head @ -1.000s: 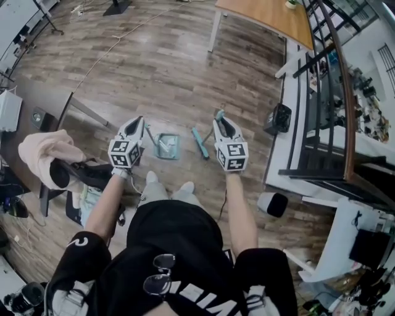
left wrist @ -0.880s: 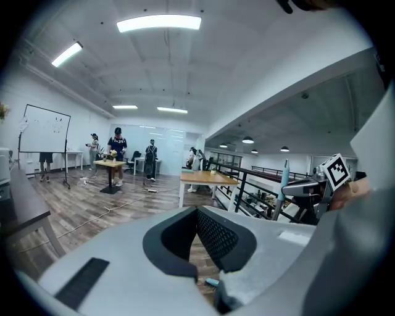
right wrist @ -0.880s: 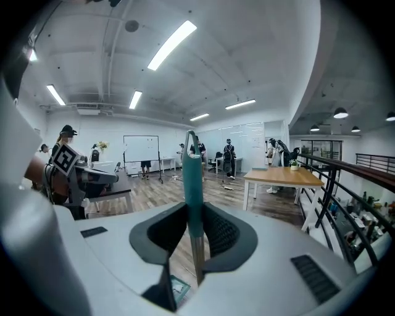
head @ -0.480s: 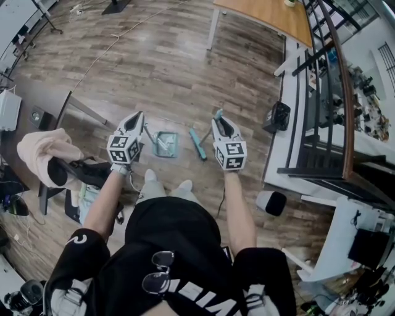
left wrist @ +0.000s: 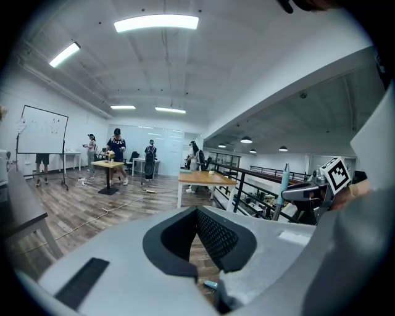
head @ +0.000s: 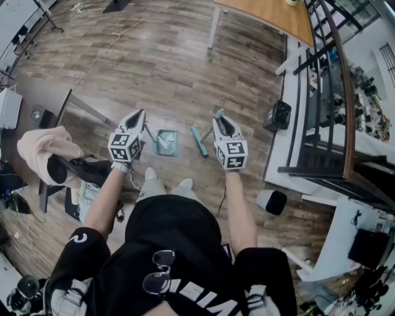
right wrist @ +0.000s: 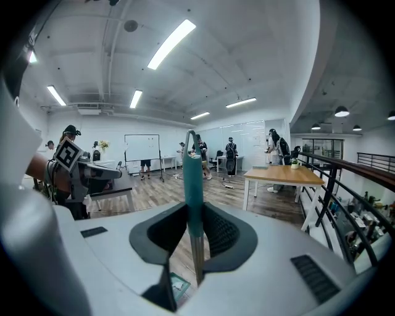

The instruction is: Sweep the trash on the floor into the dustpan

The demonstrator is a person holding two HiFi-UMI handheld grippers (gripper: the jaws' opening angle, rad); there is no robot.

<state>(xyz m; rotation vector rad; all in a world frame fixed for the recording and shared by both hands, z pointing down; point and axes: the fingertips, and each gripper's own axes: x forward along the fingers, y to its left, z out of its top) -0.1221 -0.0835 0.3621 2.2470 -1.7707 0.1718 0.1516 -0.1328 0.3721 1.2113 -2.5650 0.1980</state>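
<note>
A teal dustpan (head: pixel 165 142) rests on the wood floor in front of the person's feet, with pale scraps in it. Its thin handle (head: pixel 150 134) rises to my left gripper (head: pixel 141 115), which is shut on it; the left gripper view shows the pads (left wrist: pixel 213 237) together. My right gripper (head: pixel 218 118) is shut on the teal broom handle (right wrist: pixel 193 179), which stands upright between the jaws. The broom head (head: pixel 199 142) touches the floor just right of the dustpan. Below the right jaws the dustpan (right wrist: pixel 179 287) shows again.
A wooden table (head: pixel 265 15) stands ahead on the right. A black railing (head: pixel 321 92) runs along the right side, a black bag (head: pixel 281 117) at its foot. A chair with pink cloth (head: pixel 43 154) is on the left. A cable (head: pixel 117 40) crosses the floor. People stand far off.
</note>
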